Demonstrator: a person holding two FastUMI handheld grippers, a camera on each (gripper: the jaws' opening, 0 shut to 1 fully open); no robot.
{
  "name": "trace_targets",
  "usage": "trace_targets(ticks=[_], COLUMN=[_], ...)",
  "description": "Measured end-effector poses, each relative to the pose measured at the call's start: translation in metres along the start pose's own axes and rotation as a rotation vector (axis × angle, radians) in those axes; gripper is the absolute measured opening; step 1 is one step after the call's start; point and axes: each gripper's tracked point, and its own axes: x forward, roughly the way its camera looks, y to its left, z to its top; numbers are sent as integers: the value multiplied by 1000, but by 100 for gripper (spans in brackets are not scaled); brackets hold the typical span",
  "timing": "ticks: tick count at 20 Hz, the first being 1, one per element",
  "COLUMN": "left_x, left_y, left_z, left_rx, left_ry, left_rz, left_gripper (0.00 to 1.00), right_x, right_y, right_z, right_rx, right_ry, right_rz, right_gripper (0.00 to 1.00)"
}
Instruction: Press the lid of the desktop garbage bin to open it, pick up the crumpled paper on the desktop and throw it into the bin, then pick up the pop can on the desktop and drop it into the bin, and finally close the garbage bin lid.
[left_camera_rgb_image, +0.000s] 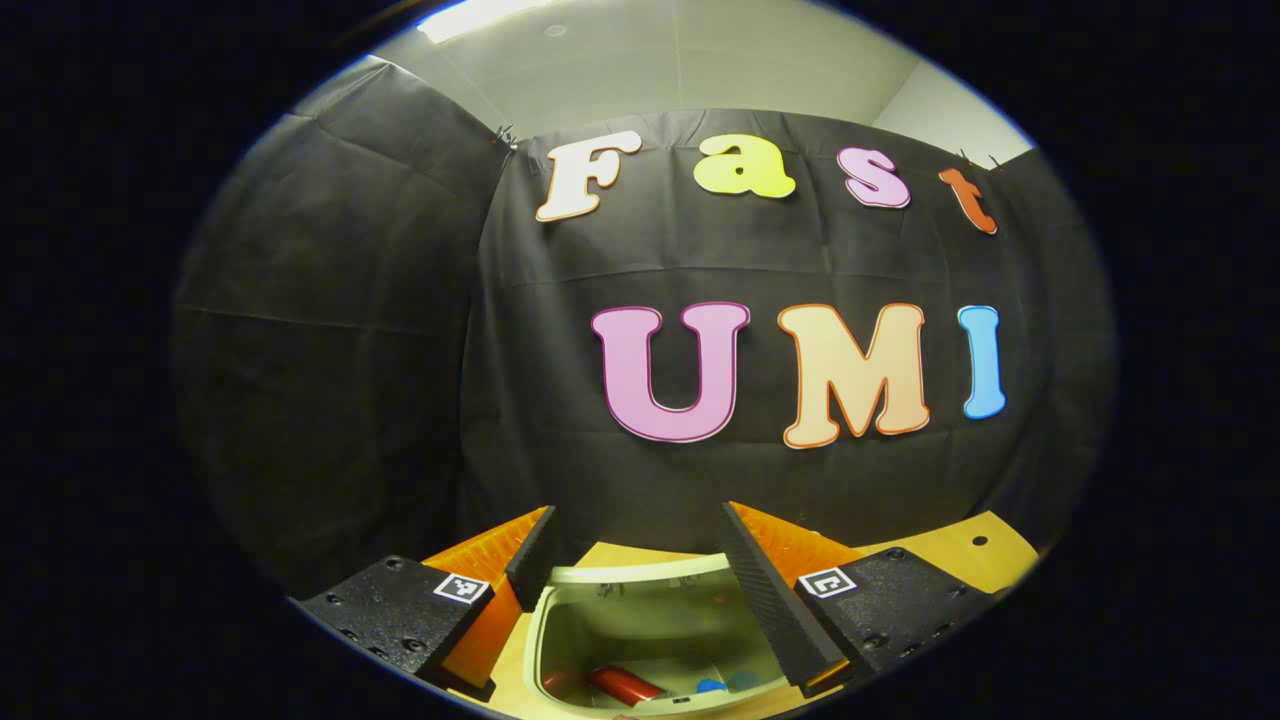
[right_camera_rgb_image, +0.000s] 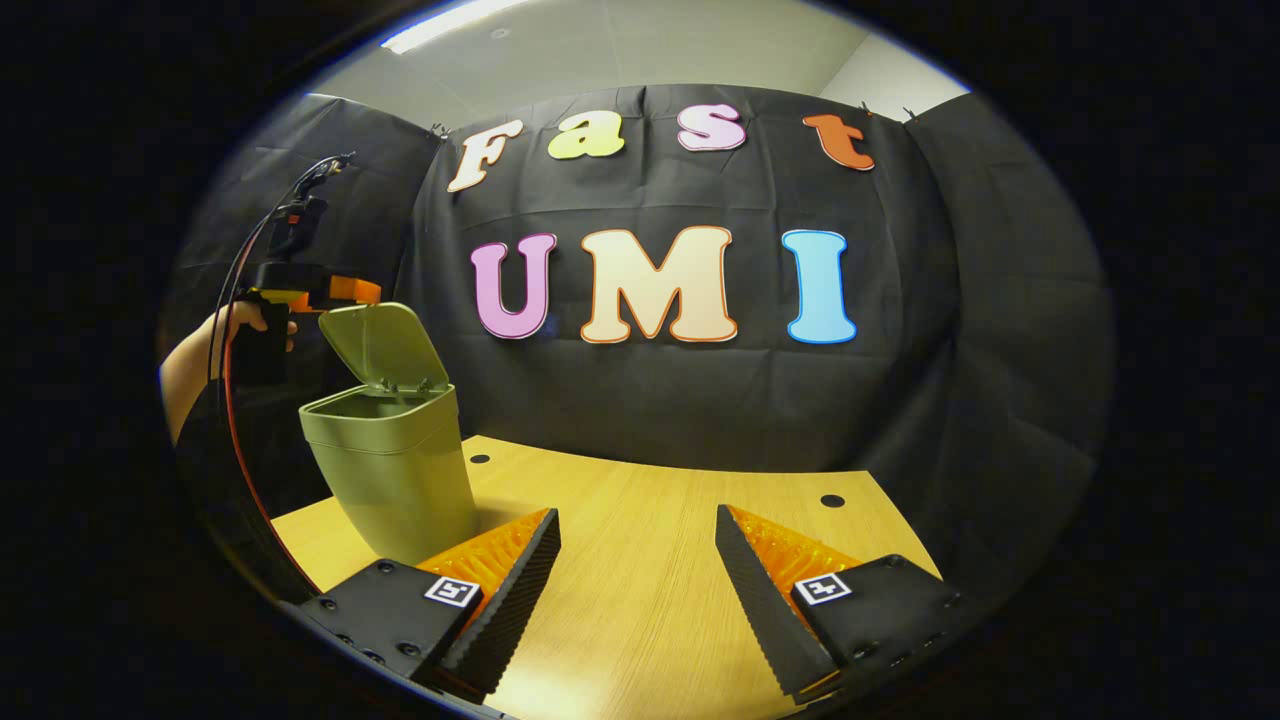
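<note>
The olive-green bin (right_camera_rgb_image: 392, 470) stands at the table's left with its lid (right_camera_rgb_image: 383, 348) raised and tilted back. In the left gripper view I look down past open fingers into the bin's mouth (left_camera_rgb_image: 640, 577), where the red pop can (left_camera_rgb_image: 625, 685) lies on the bottom beside something blue (left_camera_rgb_image: 725, 685). My left gripper (left_camera_rgb_image: 638, 530) hovers over the bin, holding nothing. In the right gripper view the left gripper (right_camera_rgb_image: 335, 290) sits by the lid's upper edge, held by a hand (right_camera_rgb_image: 235, 320); contact is unclear. My right gripper (right_camera_rgb_image: 637, 530) is open and empty above the table.
The wooden tabletop (right_camera_rgb_image: 650, 600) stretches right of the bin, with small dark holes (right_camera_rgb_image: 832, 500) near its back edge. Black cloth walls close in behind and on both sides. A cable (right_camera_rgb_image: 232, 400) hangs from the left gripper past the bin's left side.
</note>
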Motion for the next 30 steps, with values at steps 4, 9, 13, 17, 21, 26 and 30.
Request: trace_targets(ticks=[4,9,13,17,21,26,30], left_x=[-22,-37,-40,-42,-40,-43,-40], left_y=[-13,-27,-28,-28,-27,-31,-36], left_z=[-36,-70,-100,-118,-127,-126,-118], left_rx=[-3,-6,-21,-24,18,-8,-11], left_ry=[45,82,129,158,180,135,77], left_rz=[-18,-41,-39,-43,-11,-28,-52], left_gripper=[96,96,98,99,96,96,96], right_x=[0,1,0,2,7,4,4], right_y=[4,6,9,5,3,5,-2], right_z=[0,-1,-6,-8,-15,-17,-4], right_rx=[24,20,6,7,12,39,42], right_ry=[8,16,25,32,49,39,20], right_rz=[30,42,47,38,29,27,21], right_gripper=[98,100,98,98,98,98,98])
